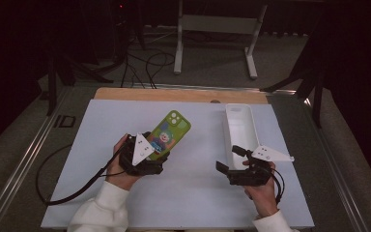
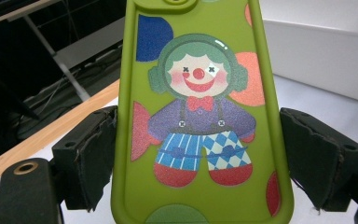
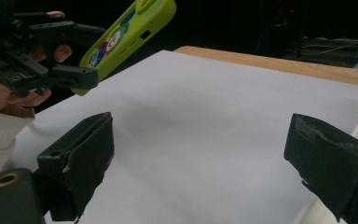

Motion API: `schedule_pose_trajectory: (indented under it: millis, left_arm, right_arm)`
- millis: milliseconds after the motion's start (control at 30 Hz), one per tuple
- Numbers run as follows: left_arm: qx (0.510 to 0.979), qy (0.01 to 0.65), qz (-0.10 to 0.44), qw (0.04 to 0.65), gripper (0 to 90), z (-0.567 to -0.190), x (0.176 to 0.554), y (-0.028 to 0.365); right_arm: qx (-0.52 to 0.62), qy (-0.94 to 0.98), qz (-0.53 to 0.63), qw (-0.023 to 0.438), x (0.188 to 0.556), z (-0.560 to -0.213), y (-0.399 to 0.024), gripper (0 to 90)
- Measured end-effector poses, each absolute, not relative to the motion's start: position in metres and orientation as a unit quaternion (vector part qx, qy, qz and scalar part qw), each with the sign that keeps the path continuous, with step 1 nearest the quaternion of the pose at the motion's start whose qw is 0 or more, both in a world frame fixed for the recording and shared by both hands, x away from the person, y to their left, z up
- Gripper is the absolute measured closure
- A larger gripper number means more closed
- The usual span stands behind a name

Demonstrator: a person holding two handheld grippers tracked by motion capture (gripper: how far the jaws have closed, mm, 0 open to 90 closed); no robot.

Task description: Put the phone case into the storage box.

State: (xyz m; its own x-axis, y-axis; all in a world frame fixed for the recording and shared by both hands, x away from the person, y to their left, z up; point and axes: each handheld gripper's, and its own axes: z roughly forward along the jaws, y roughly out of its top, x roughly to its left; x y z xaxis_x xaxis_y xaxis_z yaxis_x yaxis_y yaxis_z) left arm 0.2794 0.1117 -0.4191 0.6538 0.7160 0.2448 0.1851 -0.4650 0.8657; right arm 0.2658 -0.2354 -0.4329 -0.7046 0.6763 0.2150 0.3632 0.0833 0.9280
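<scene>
My left tongs [image 1: 155,151] pinch the green phone case [image 1: 169,133] by its sides, up above the middle of the desk [image 1: 193,193], my right tongs [image 1: 231,159] wide apart with nothing between them, and a weak pinch could drop it.

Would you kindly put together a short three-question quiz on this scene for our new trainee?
1. True or false: the left gripper holds the green phone case lifted off the white mat.
2. Which figure is printed on the case? A) robot B) clown C) cat
3. What lies between the right gripper's jaws?

Key: 1. True; the right gripper view shows it raised and tilted. 2. B. 3. Nothing; they stand open over the mat, beside the white tray.
</scene>
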Motion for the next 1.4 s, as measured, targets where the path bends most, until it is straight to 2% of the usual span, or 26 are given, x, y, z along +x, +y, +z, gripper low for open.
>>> schedule_pose_trajectory:
  millis: [1400]
  left_arm:
    - [0.808,0.218,0.294,0.461,16.2,-0.412,0.265,0.069]
  right_arm:
    - [0.367,0.725,0.576,0.09,0.284,-0.411,-0.215,8.6]
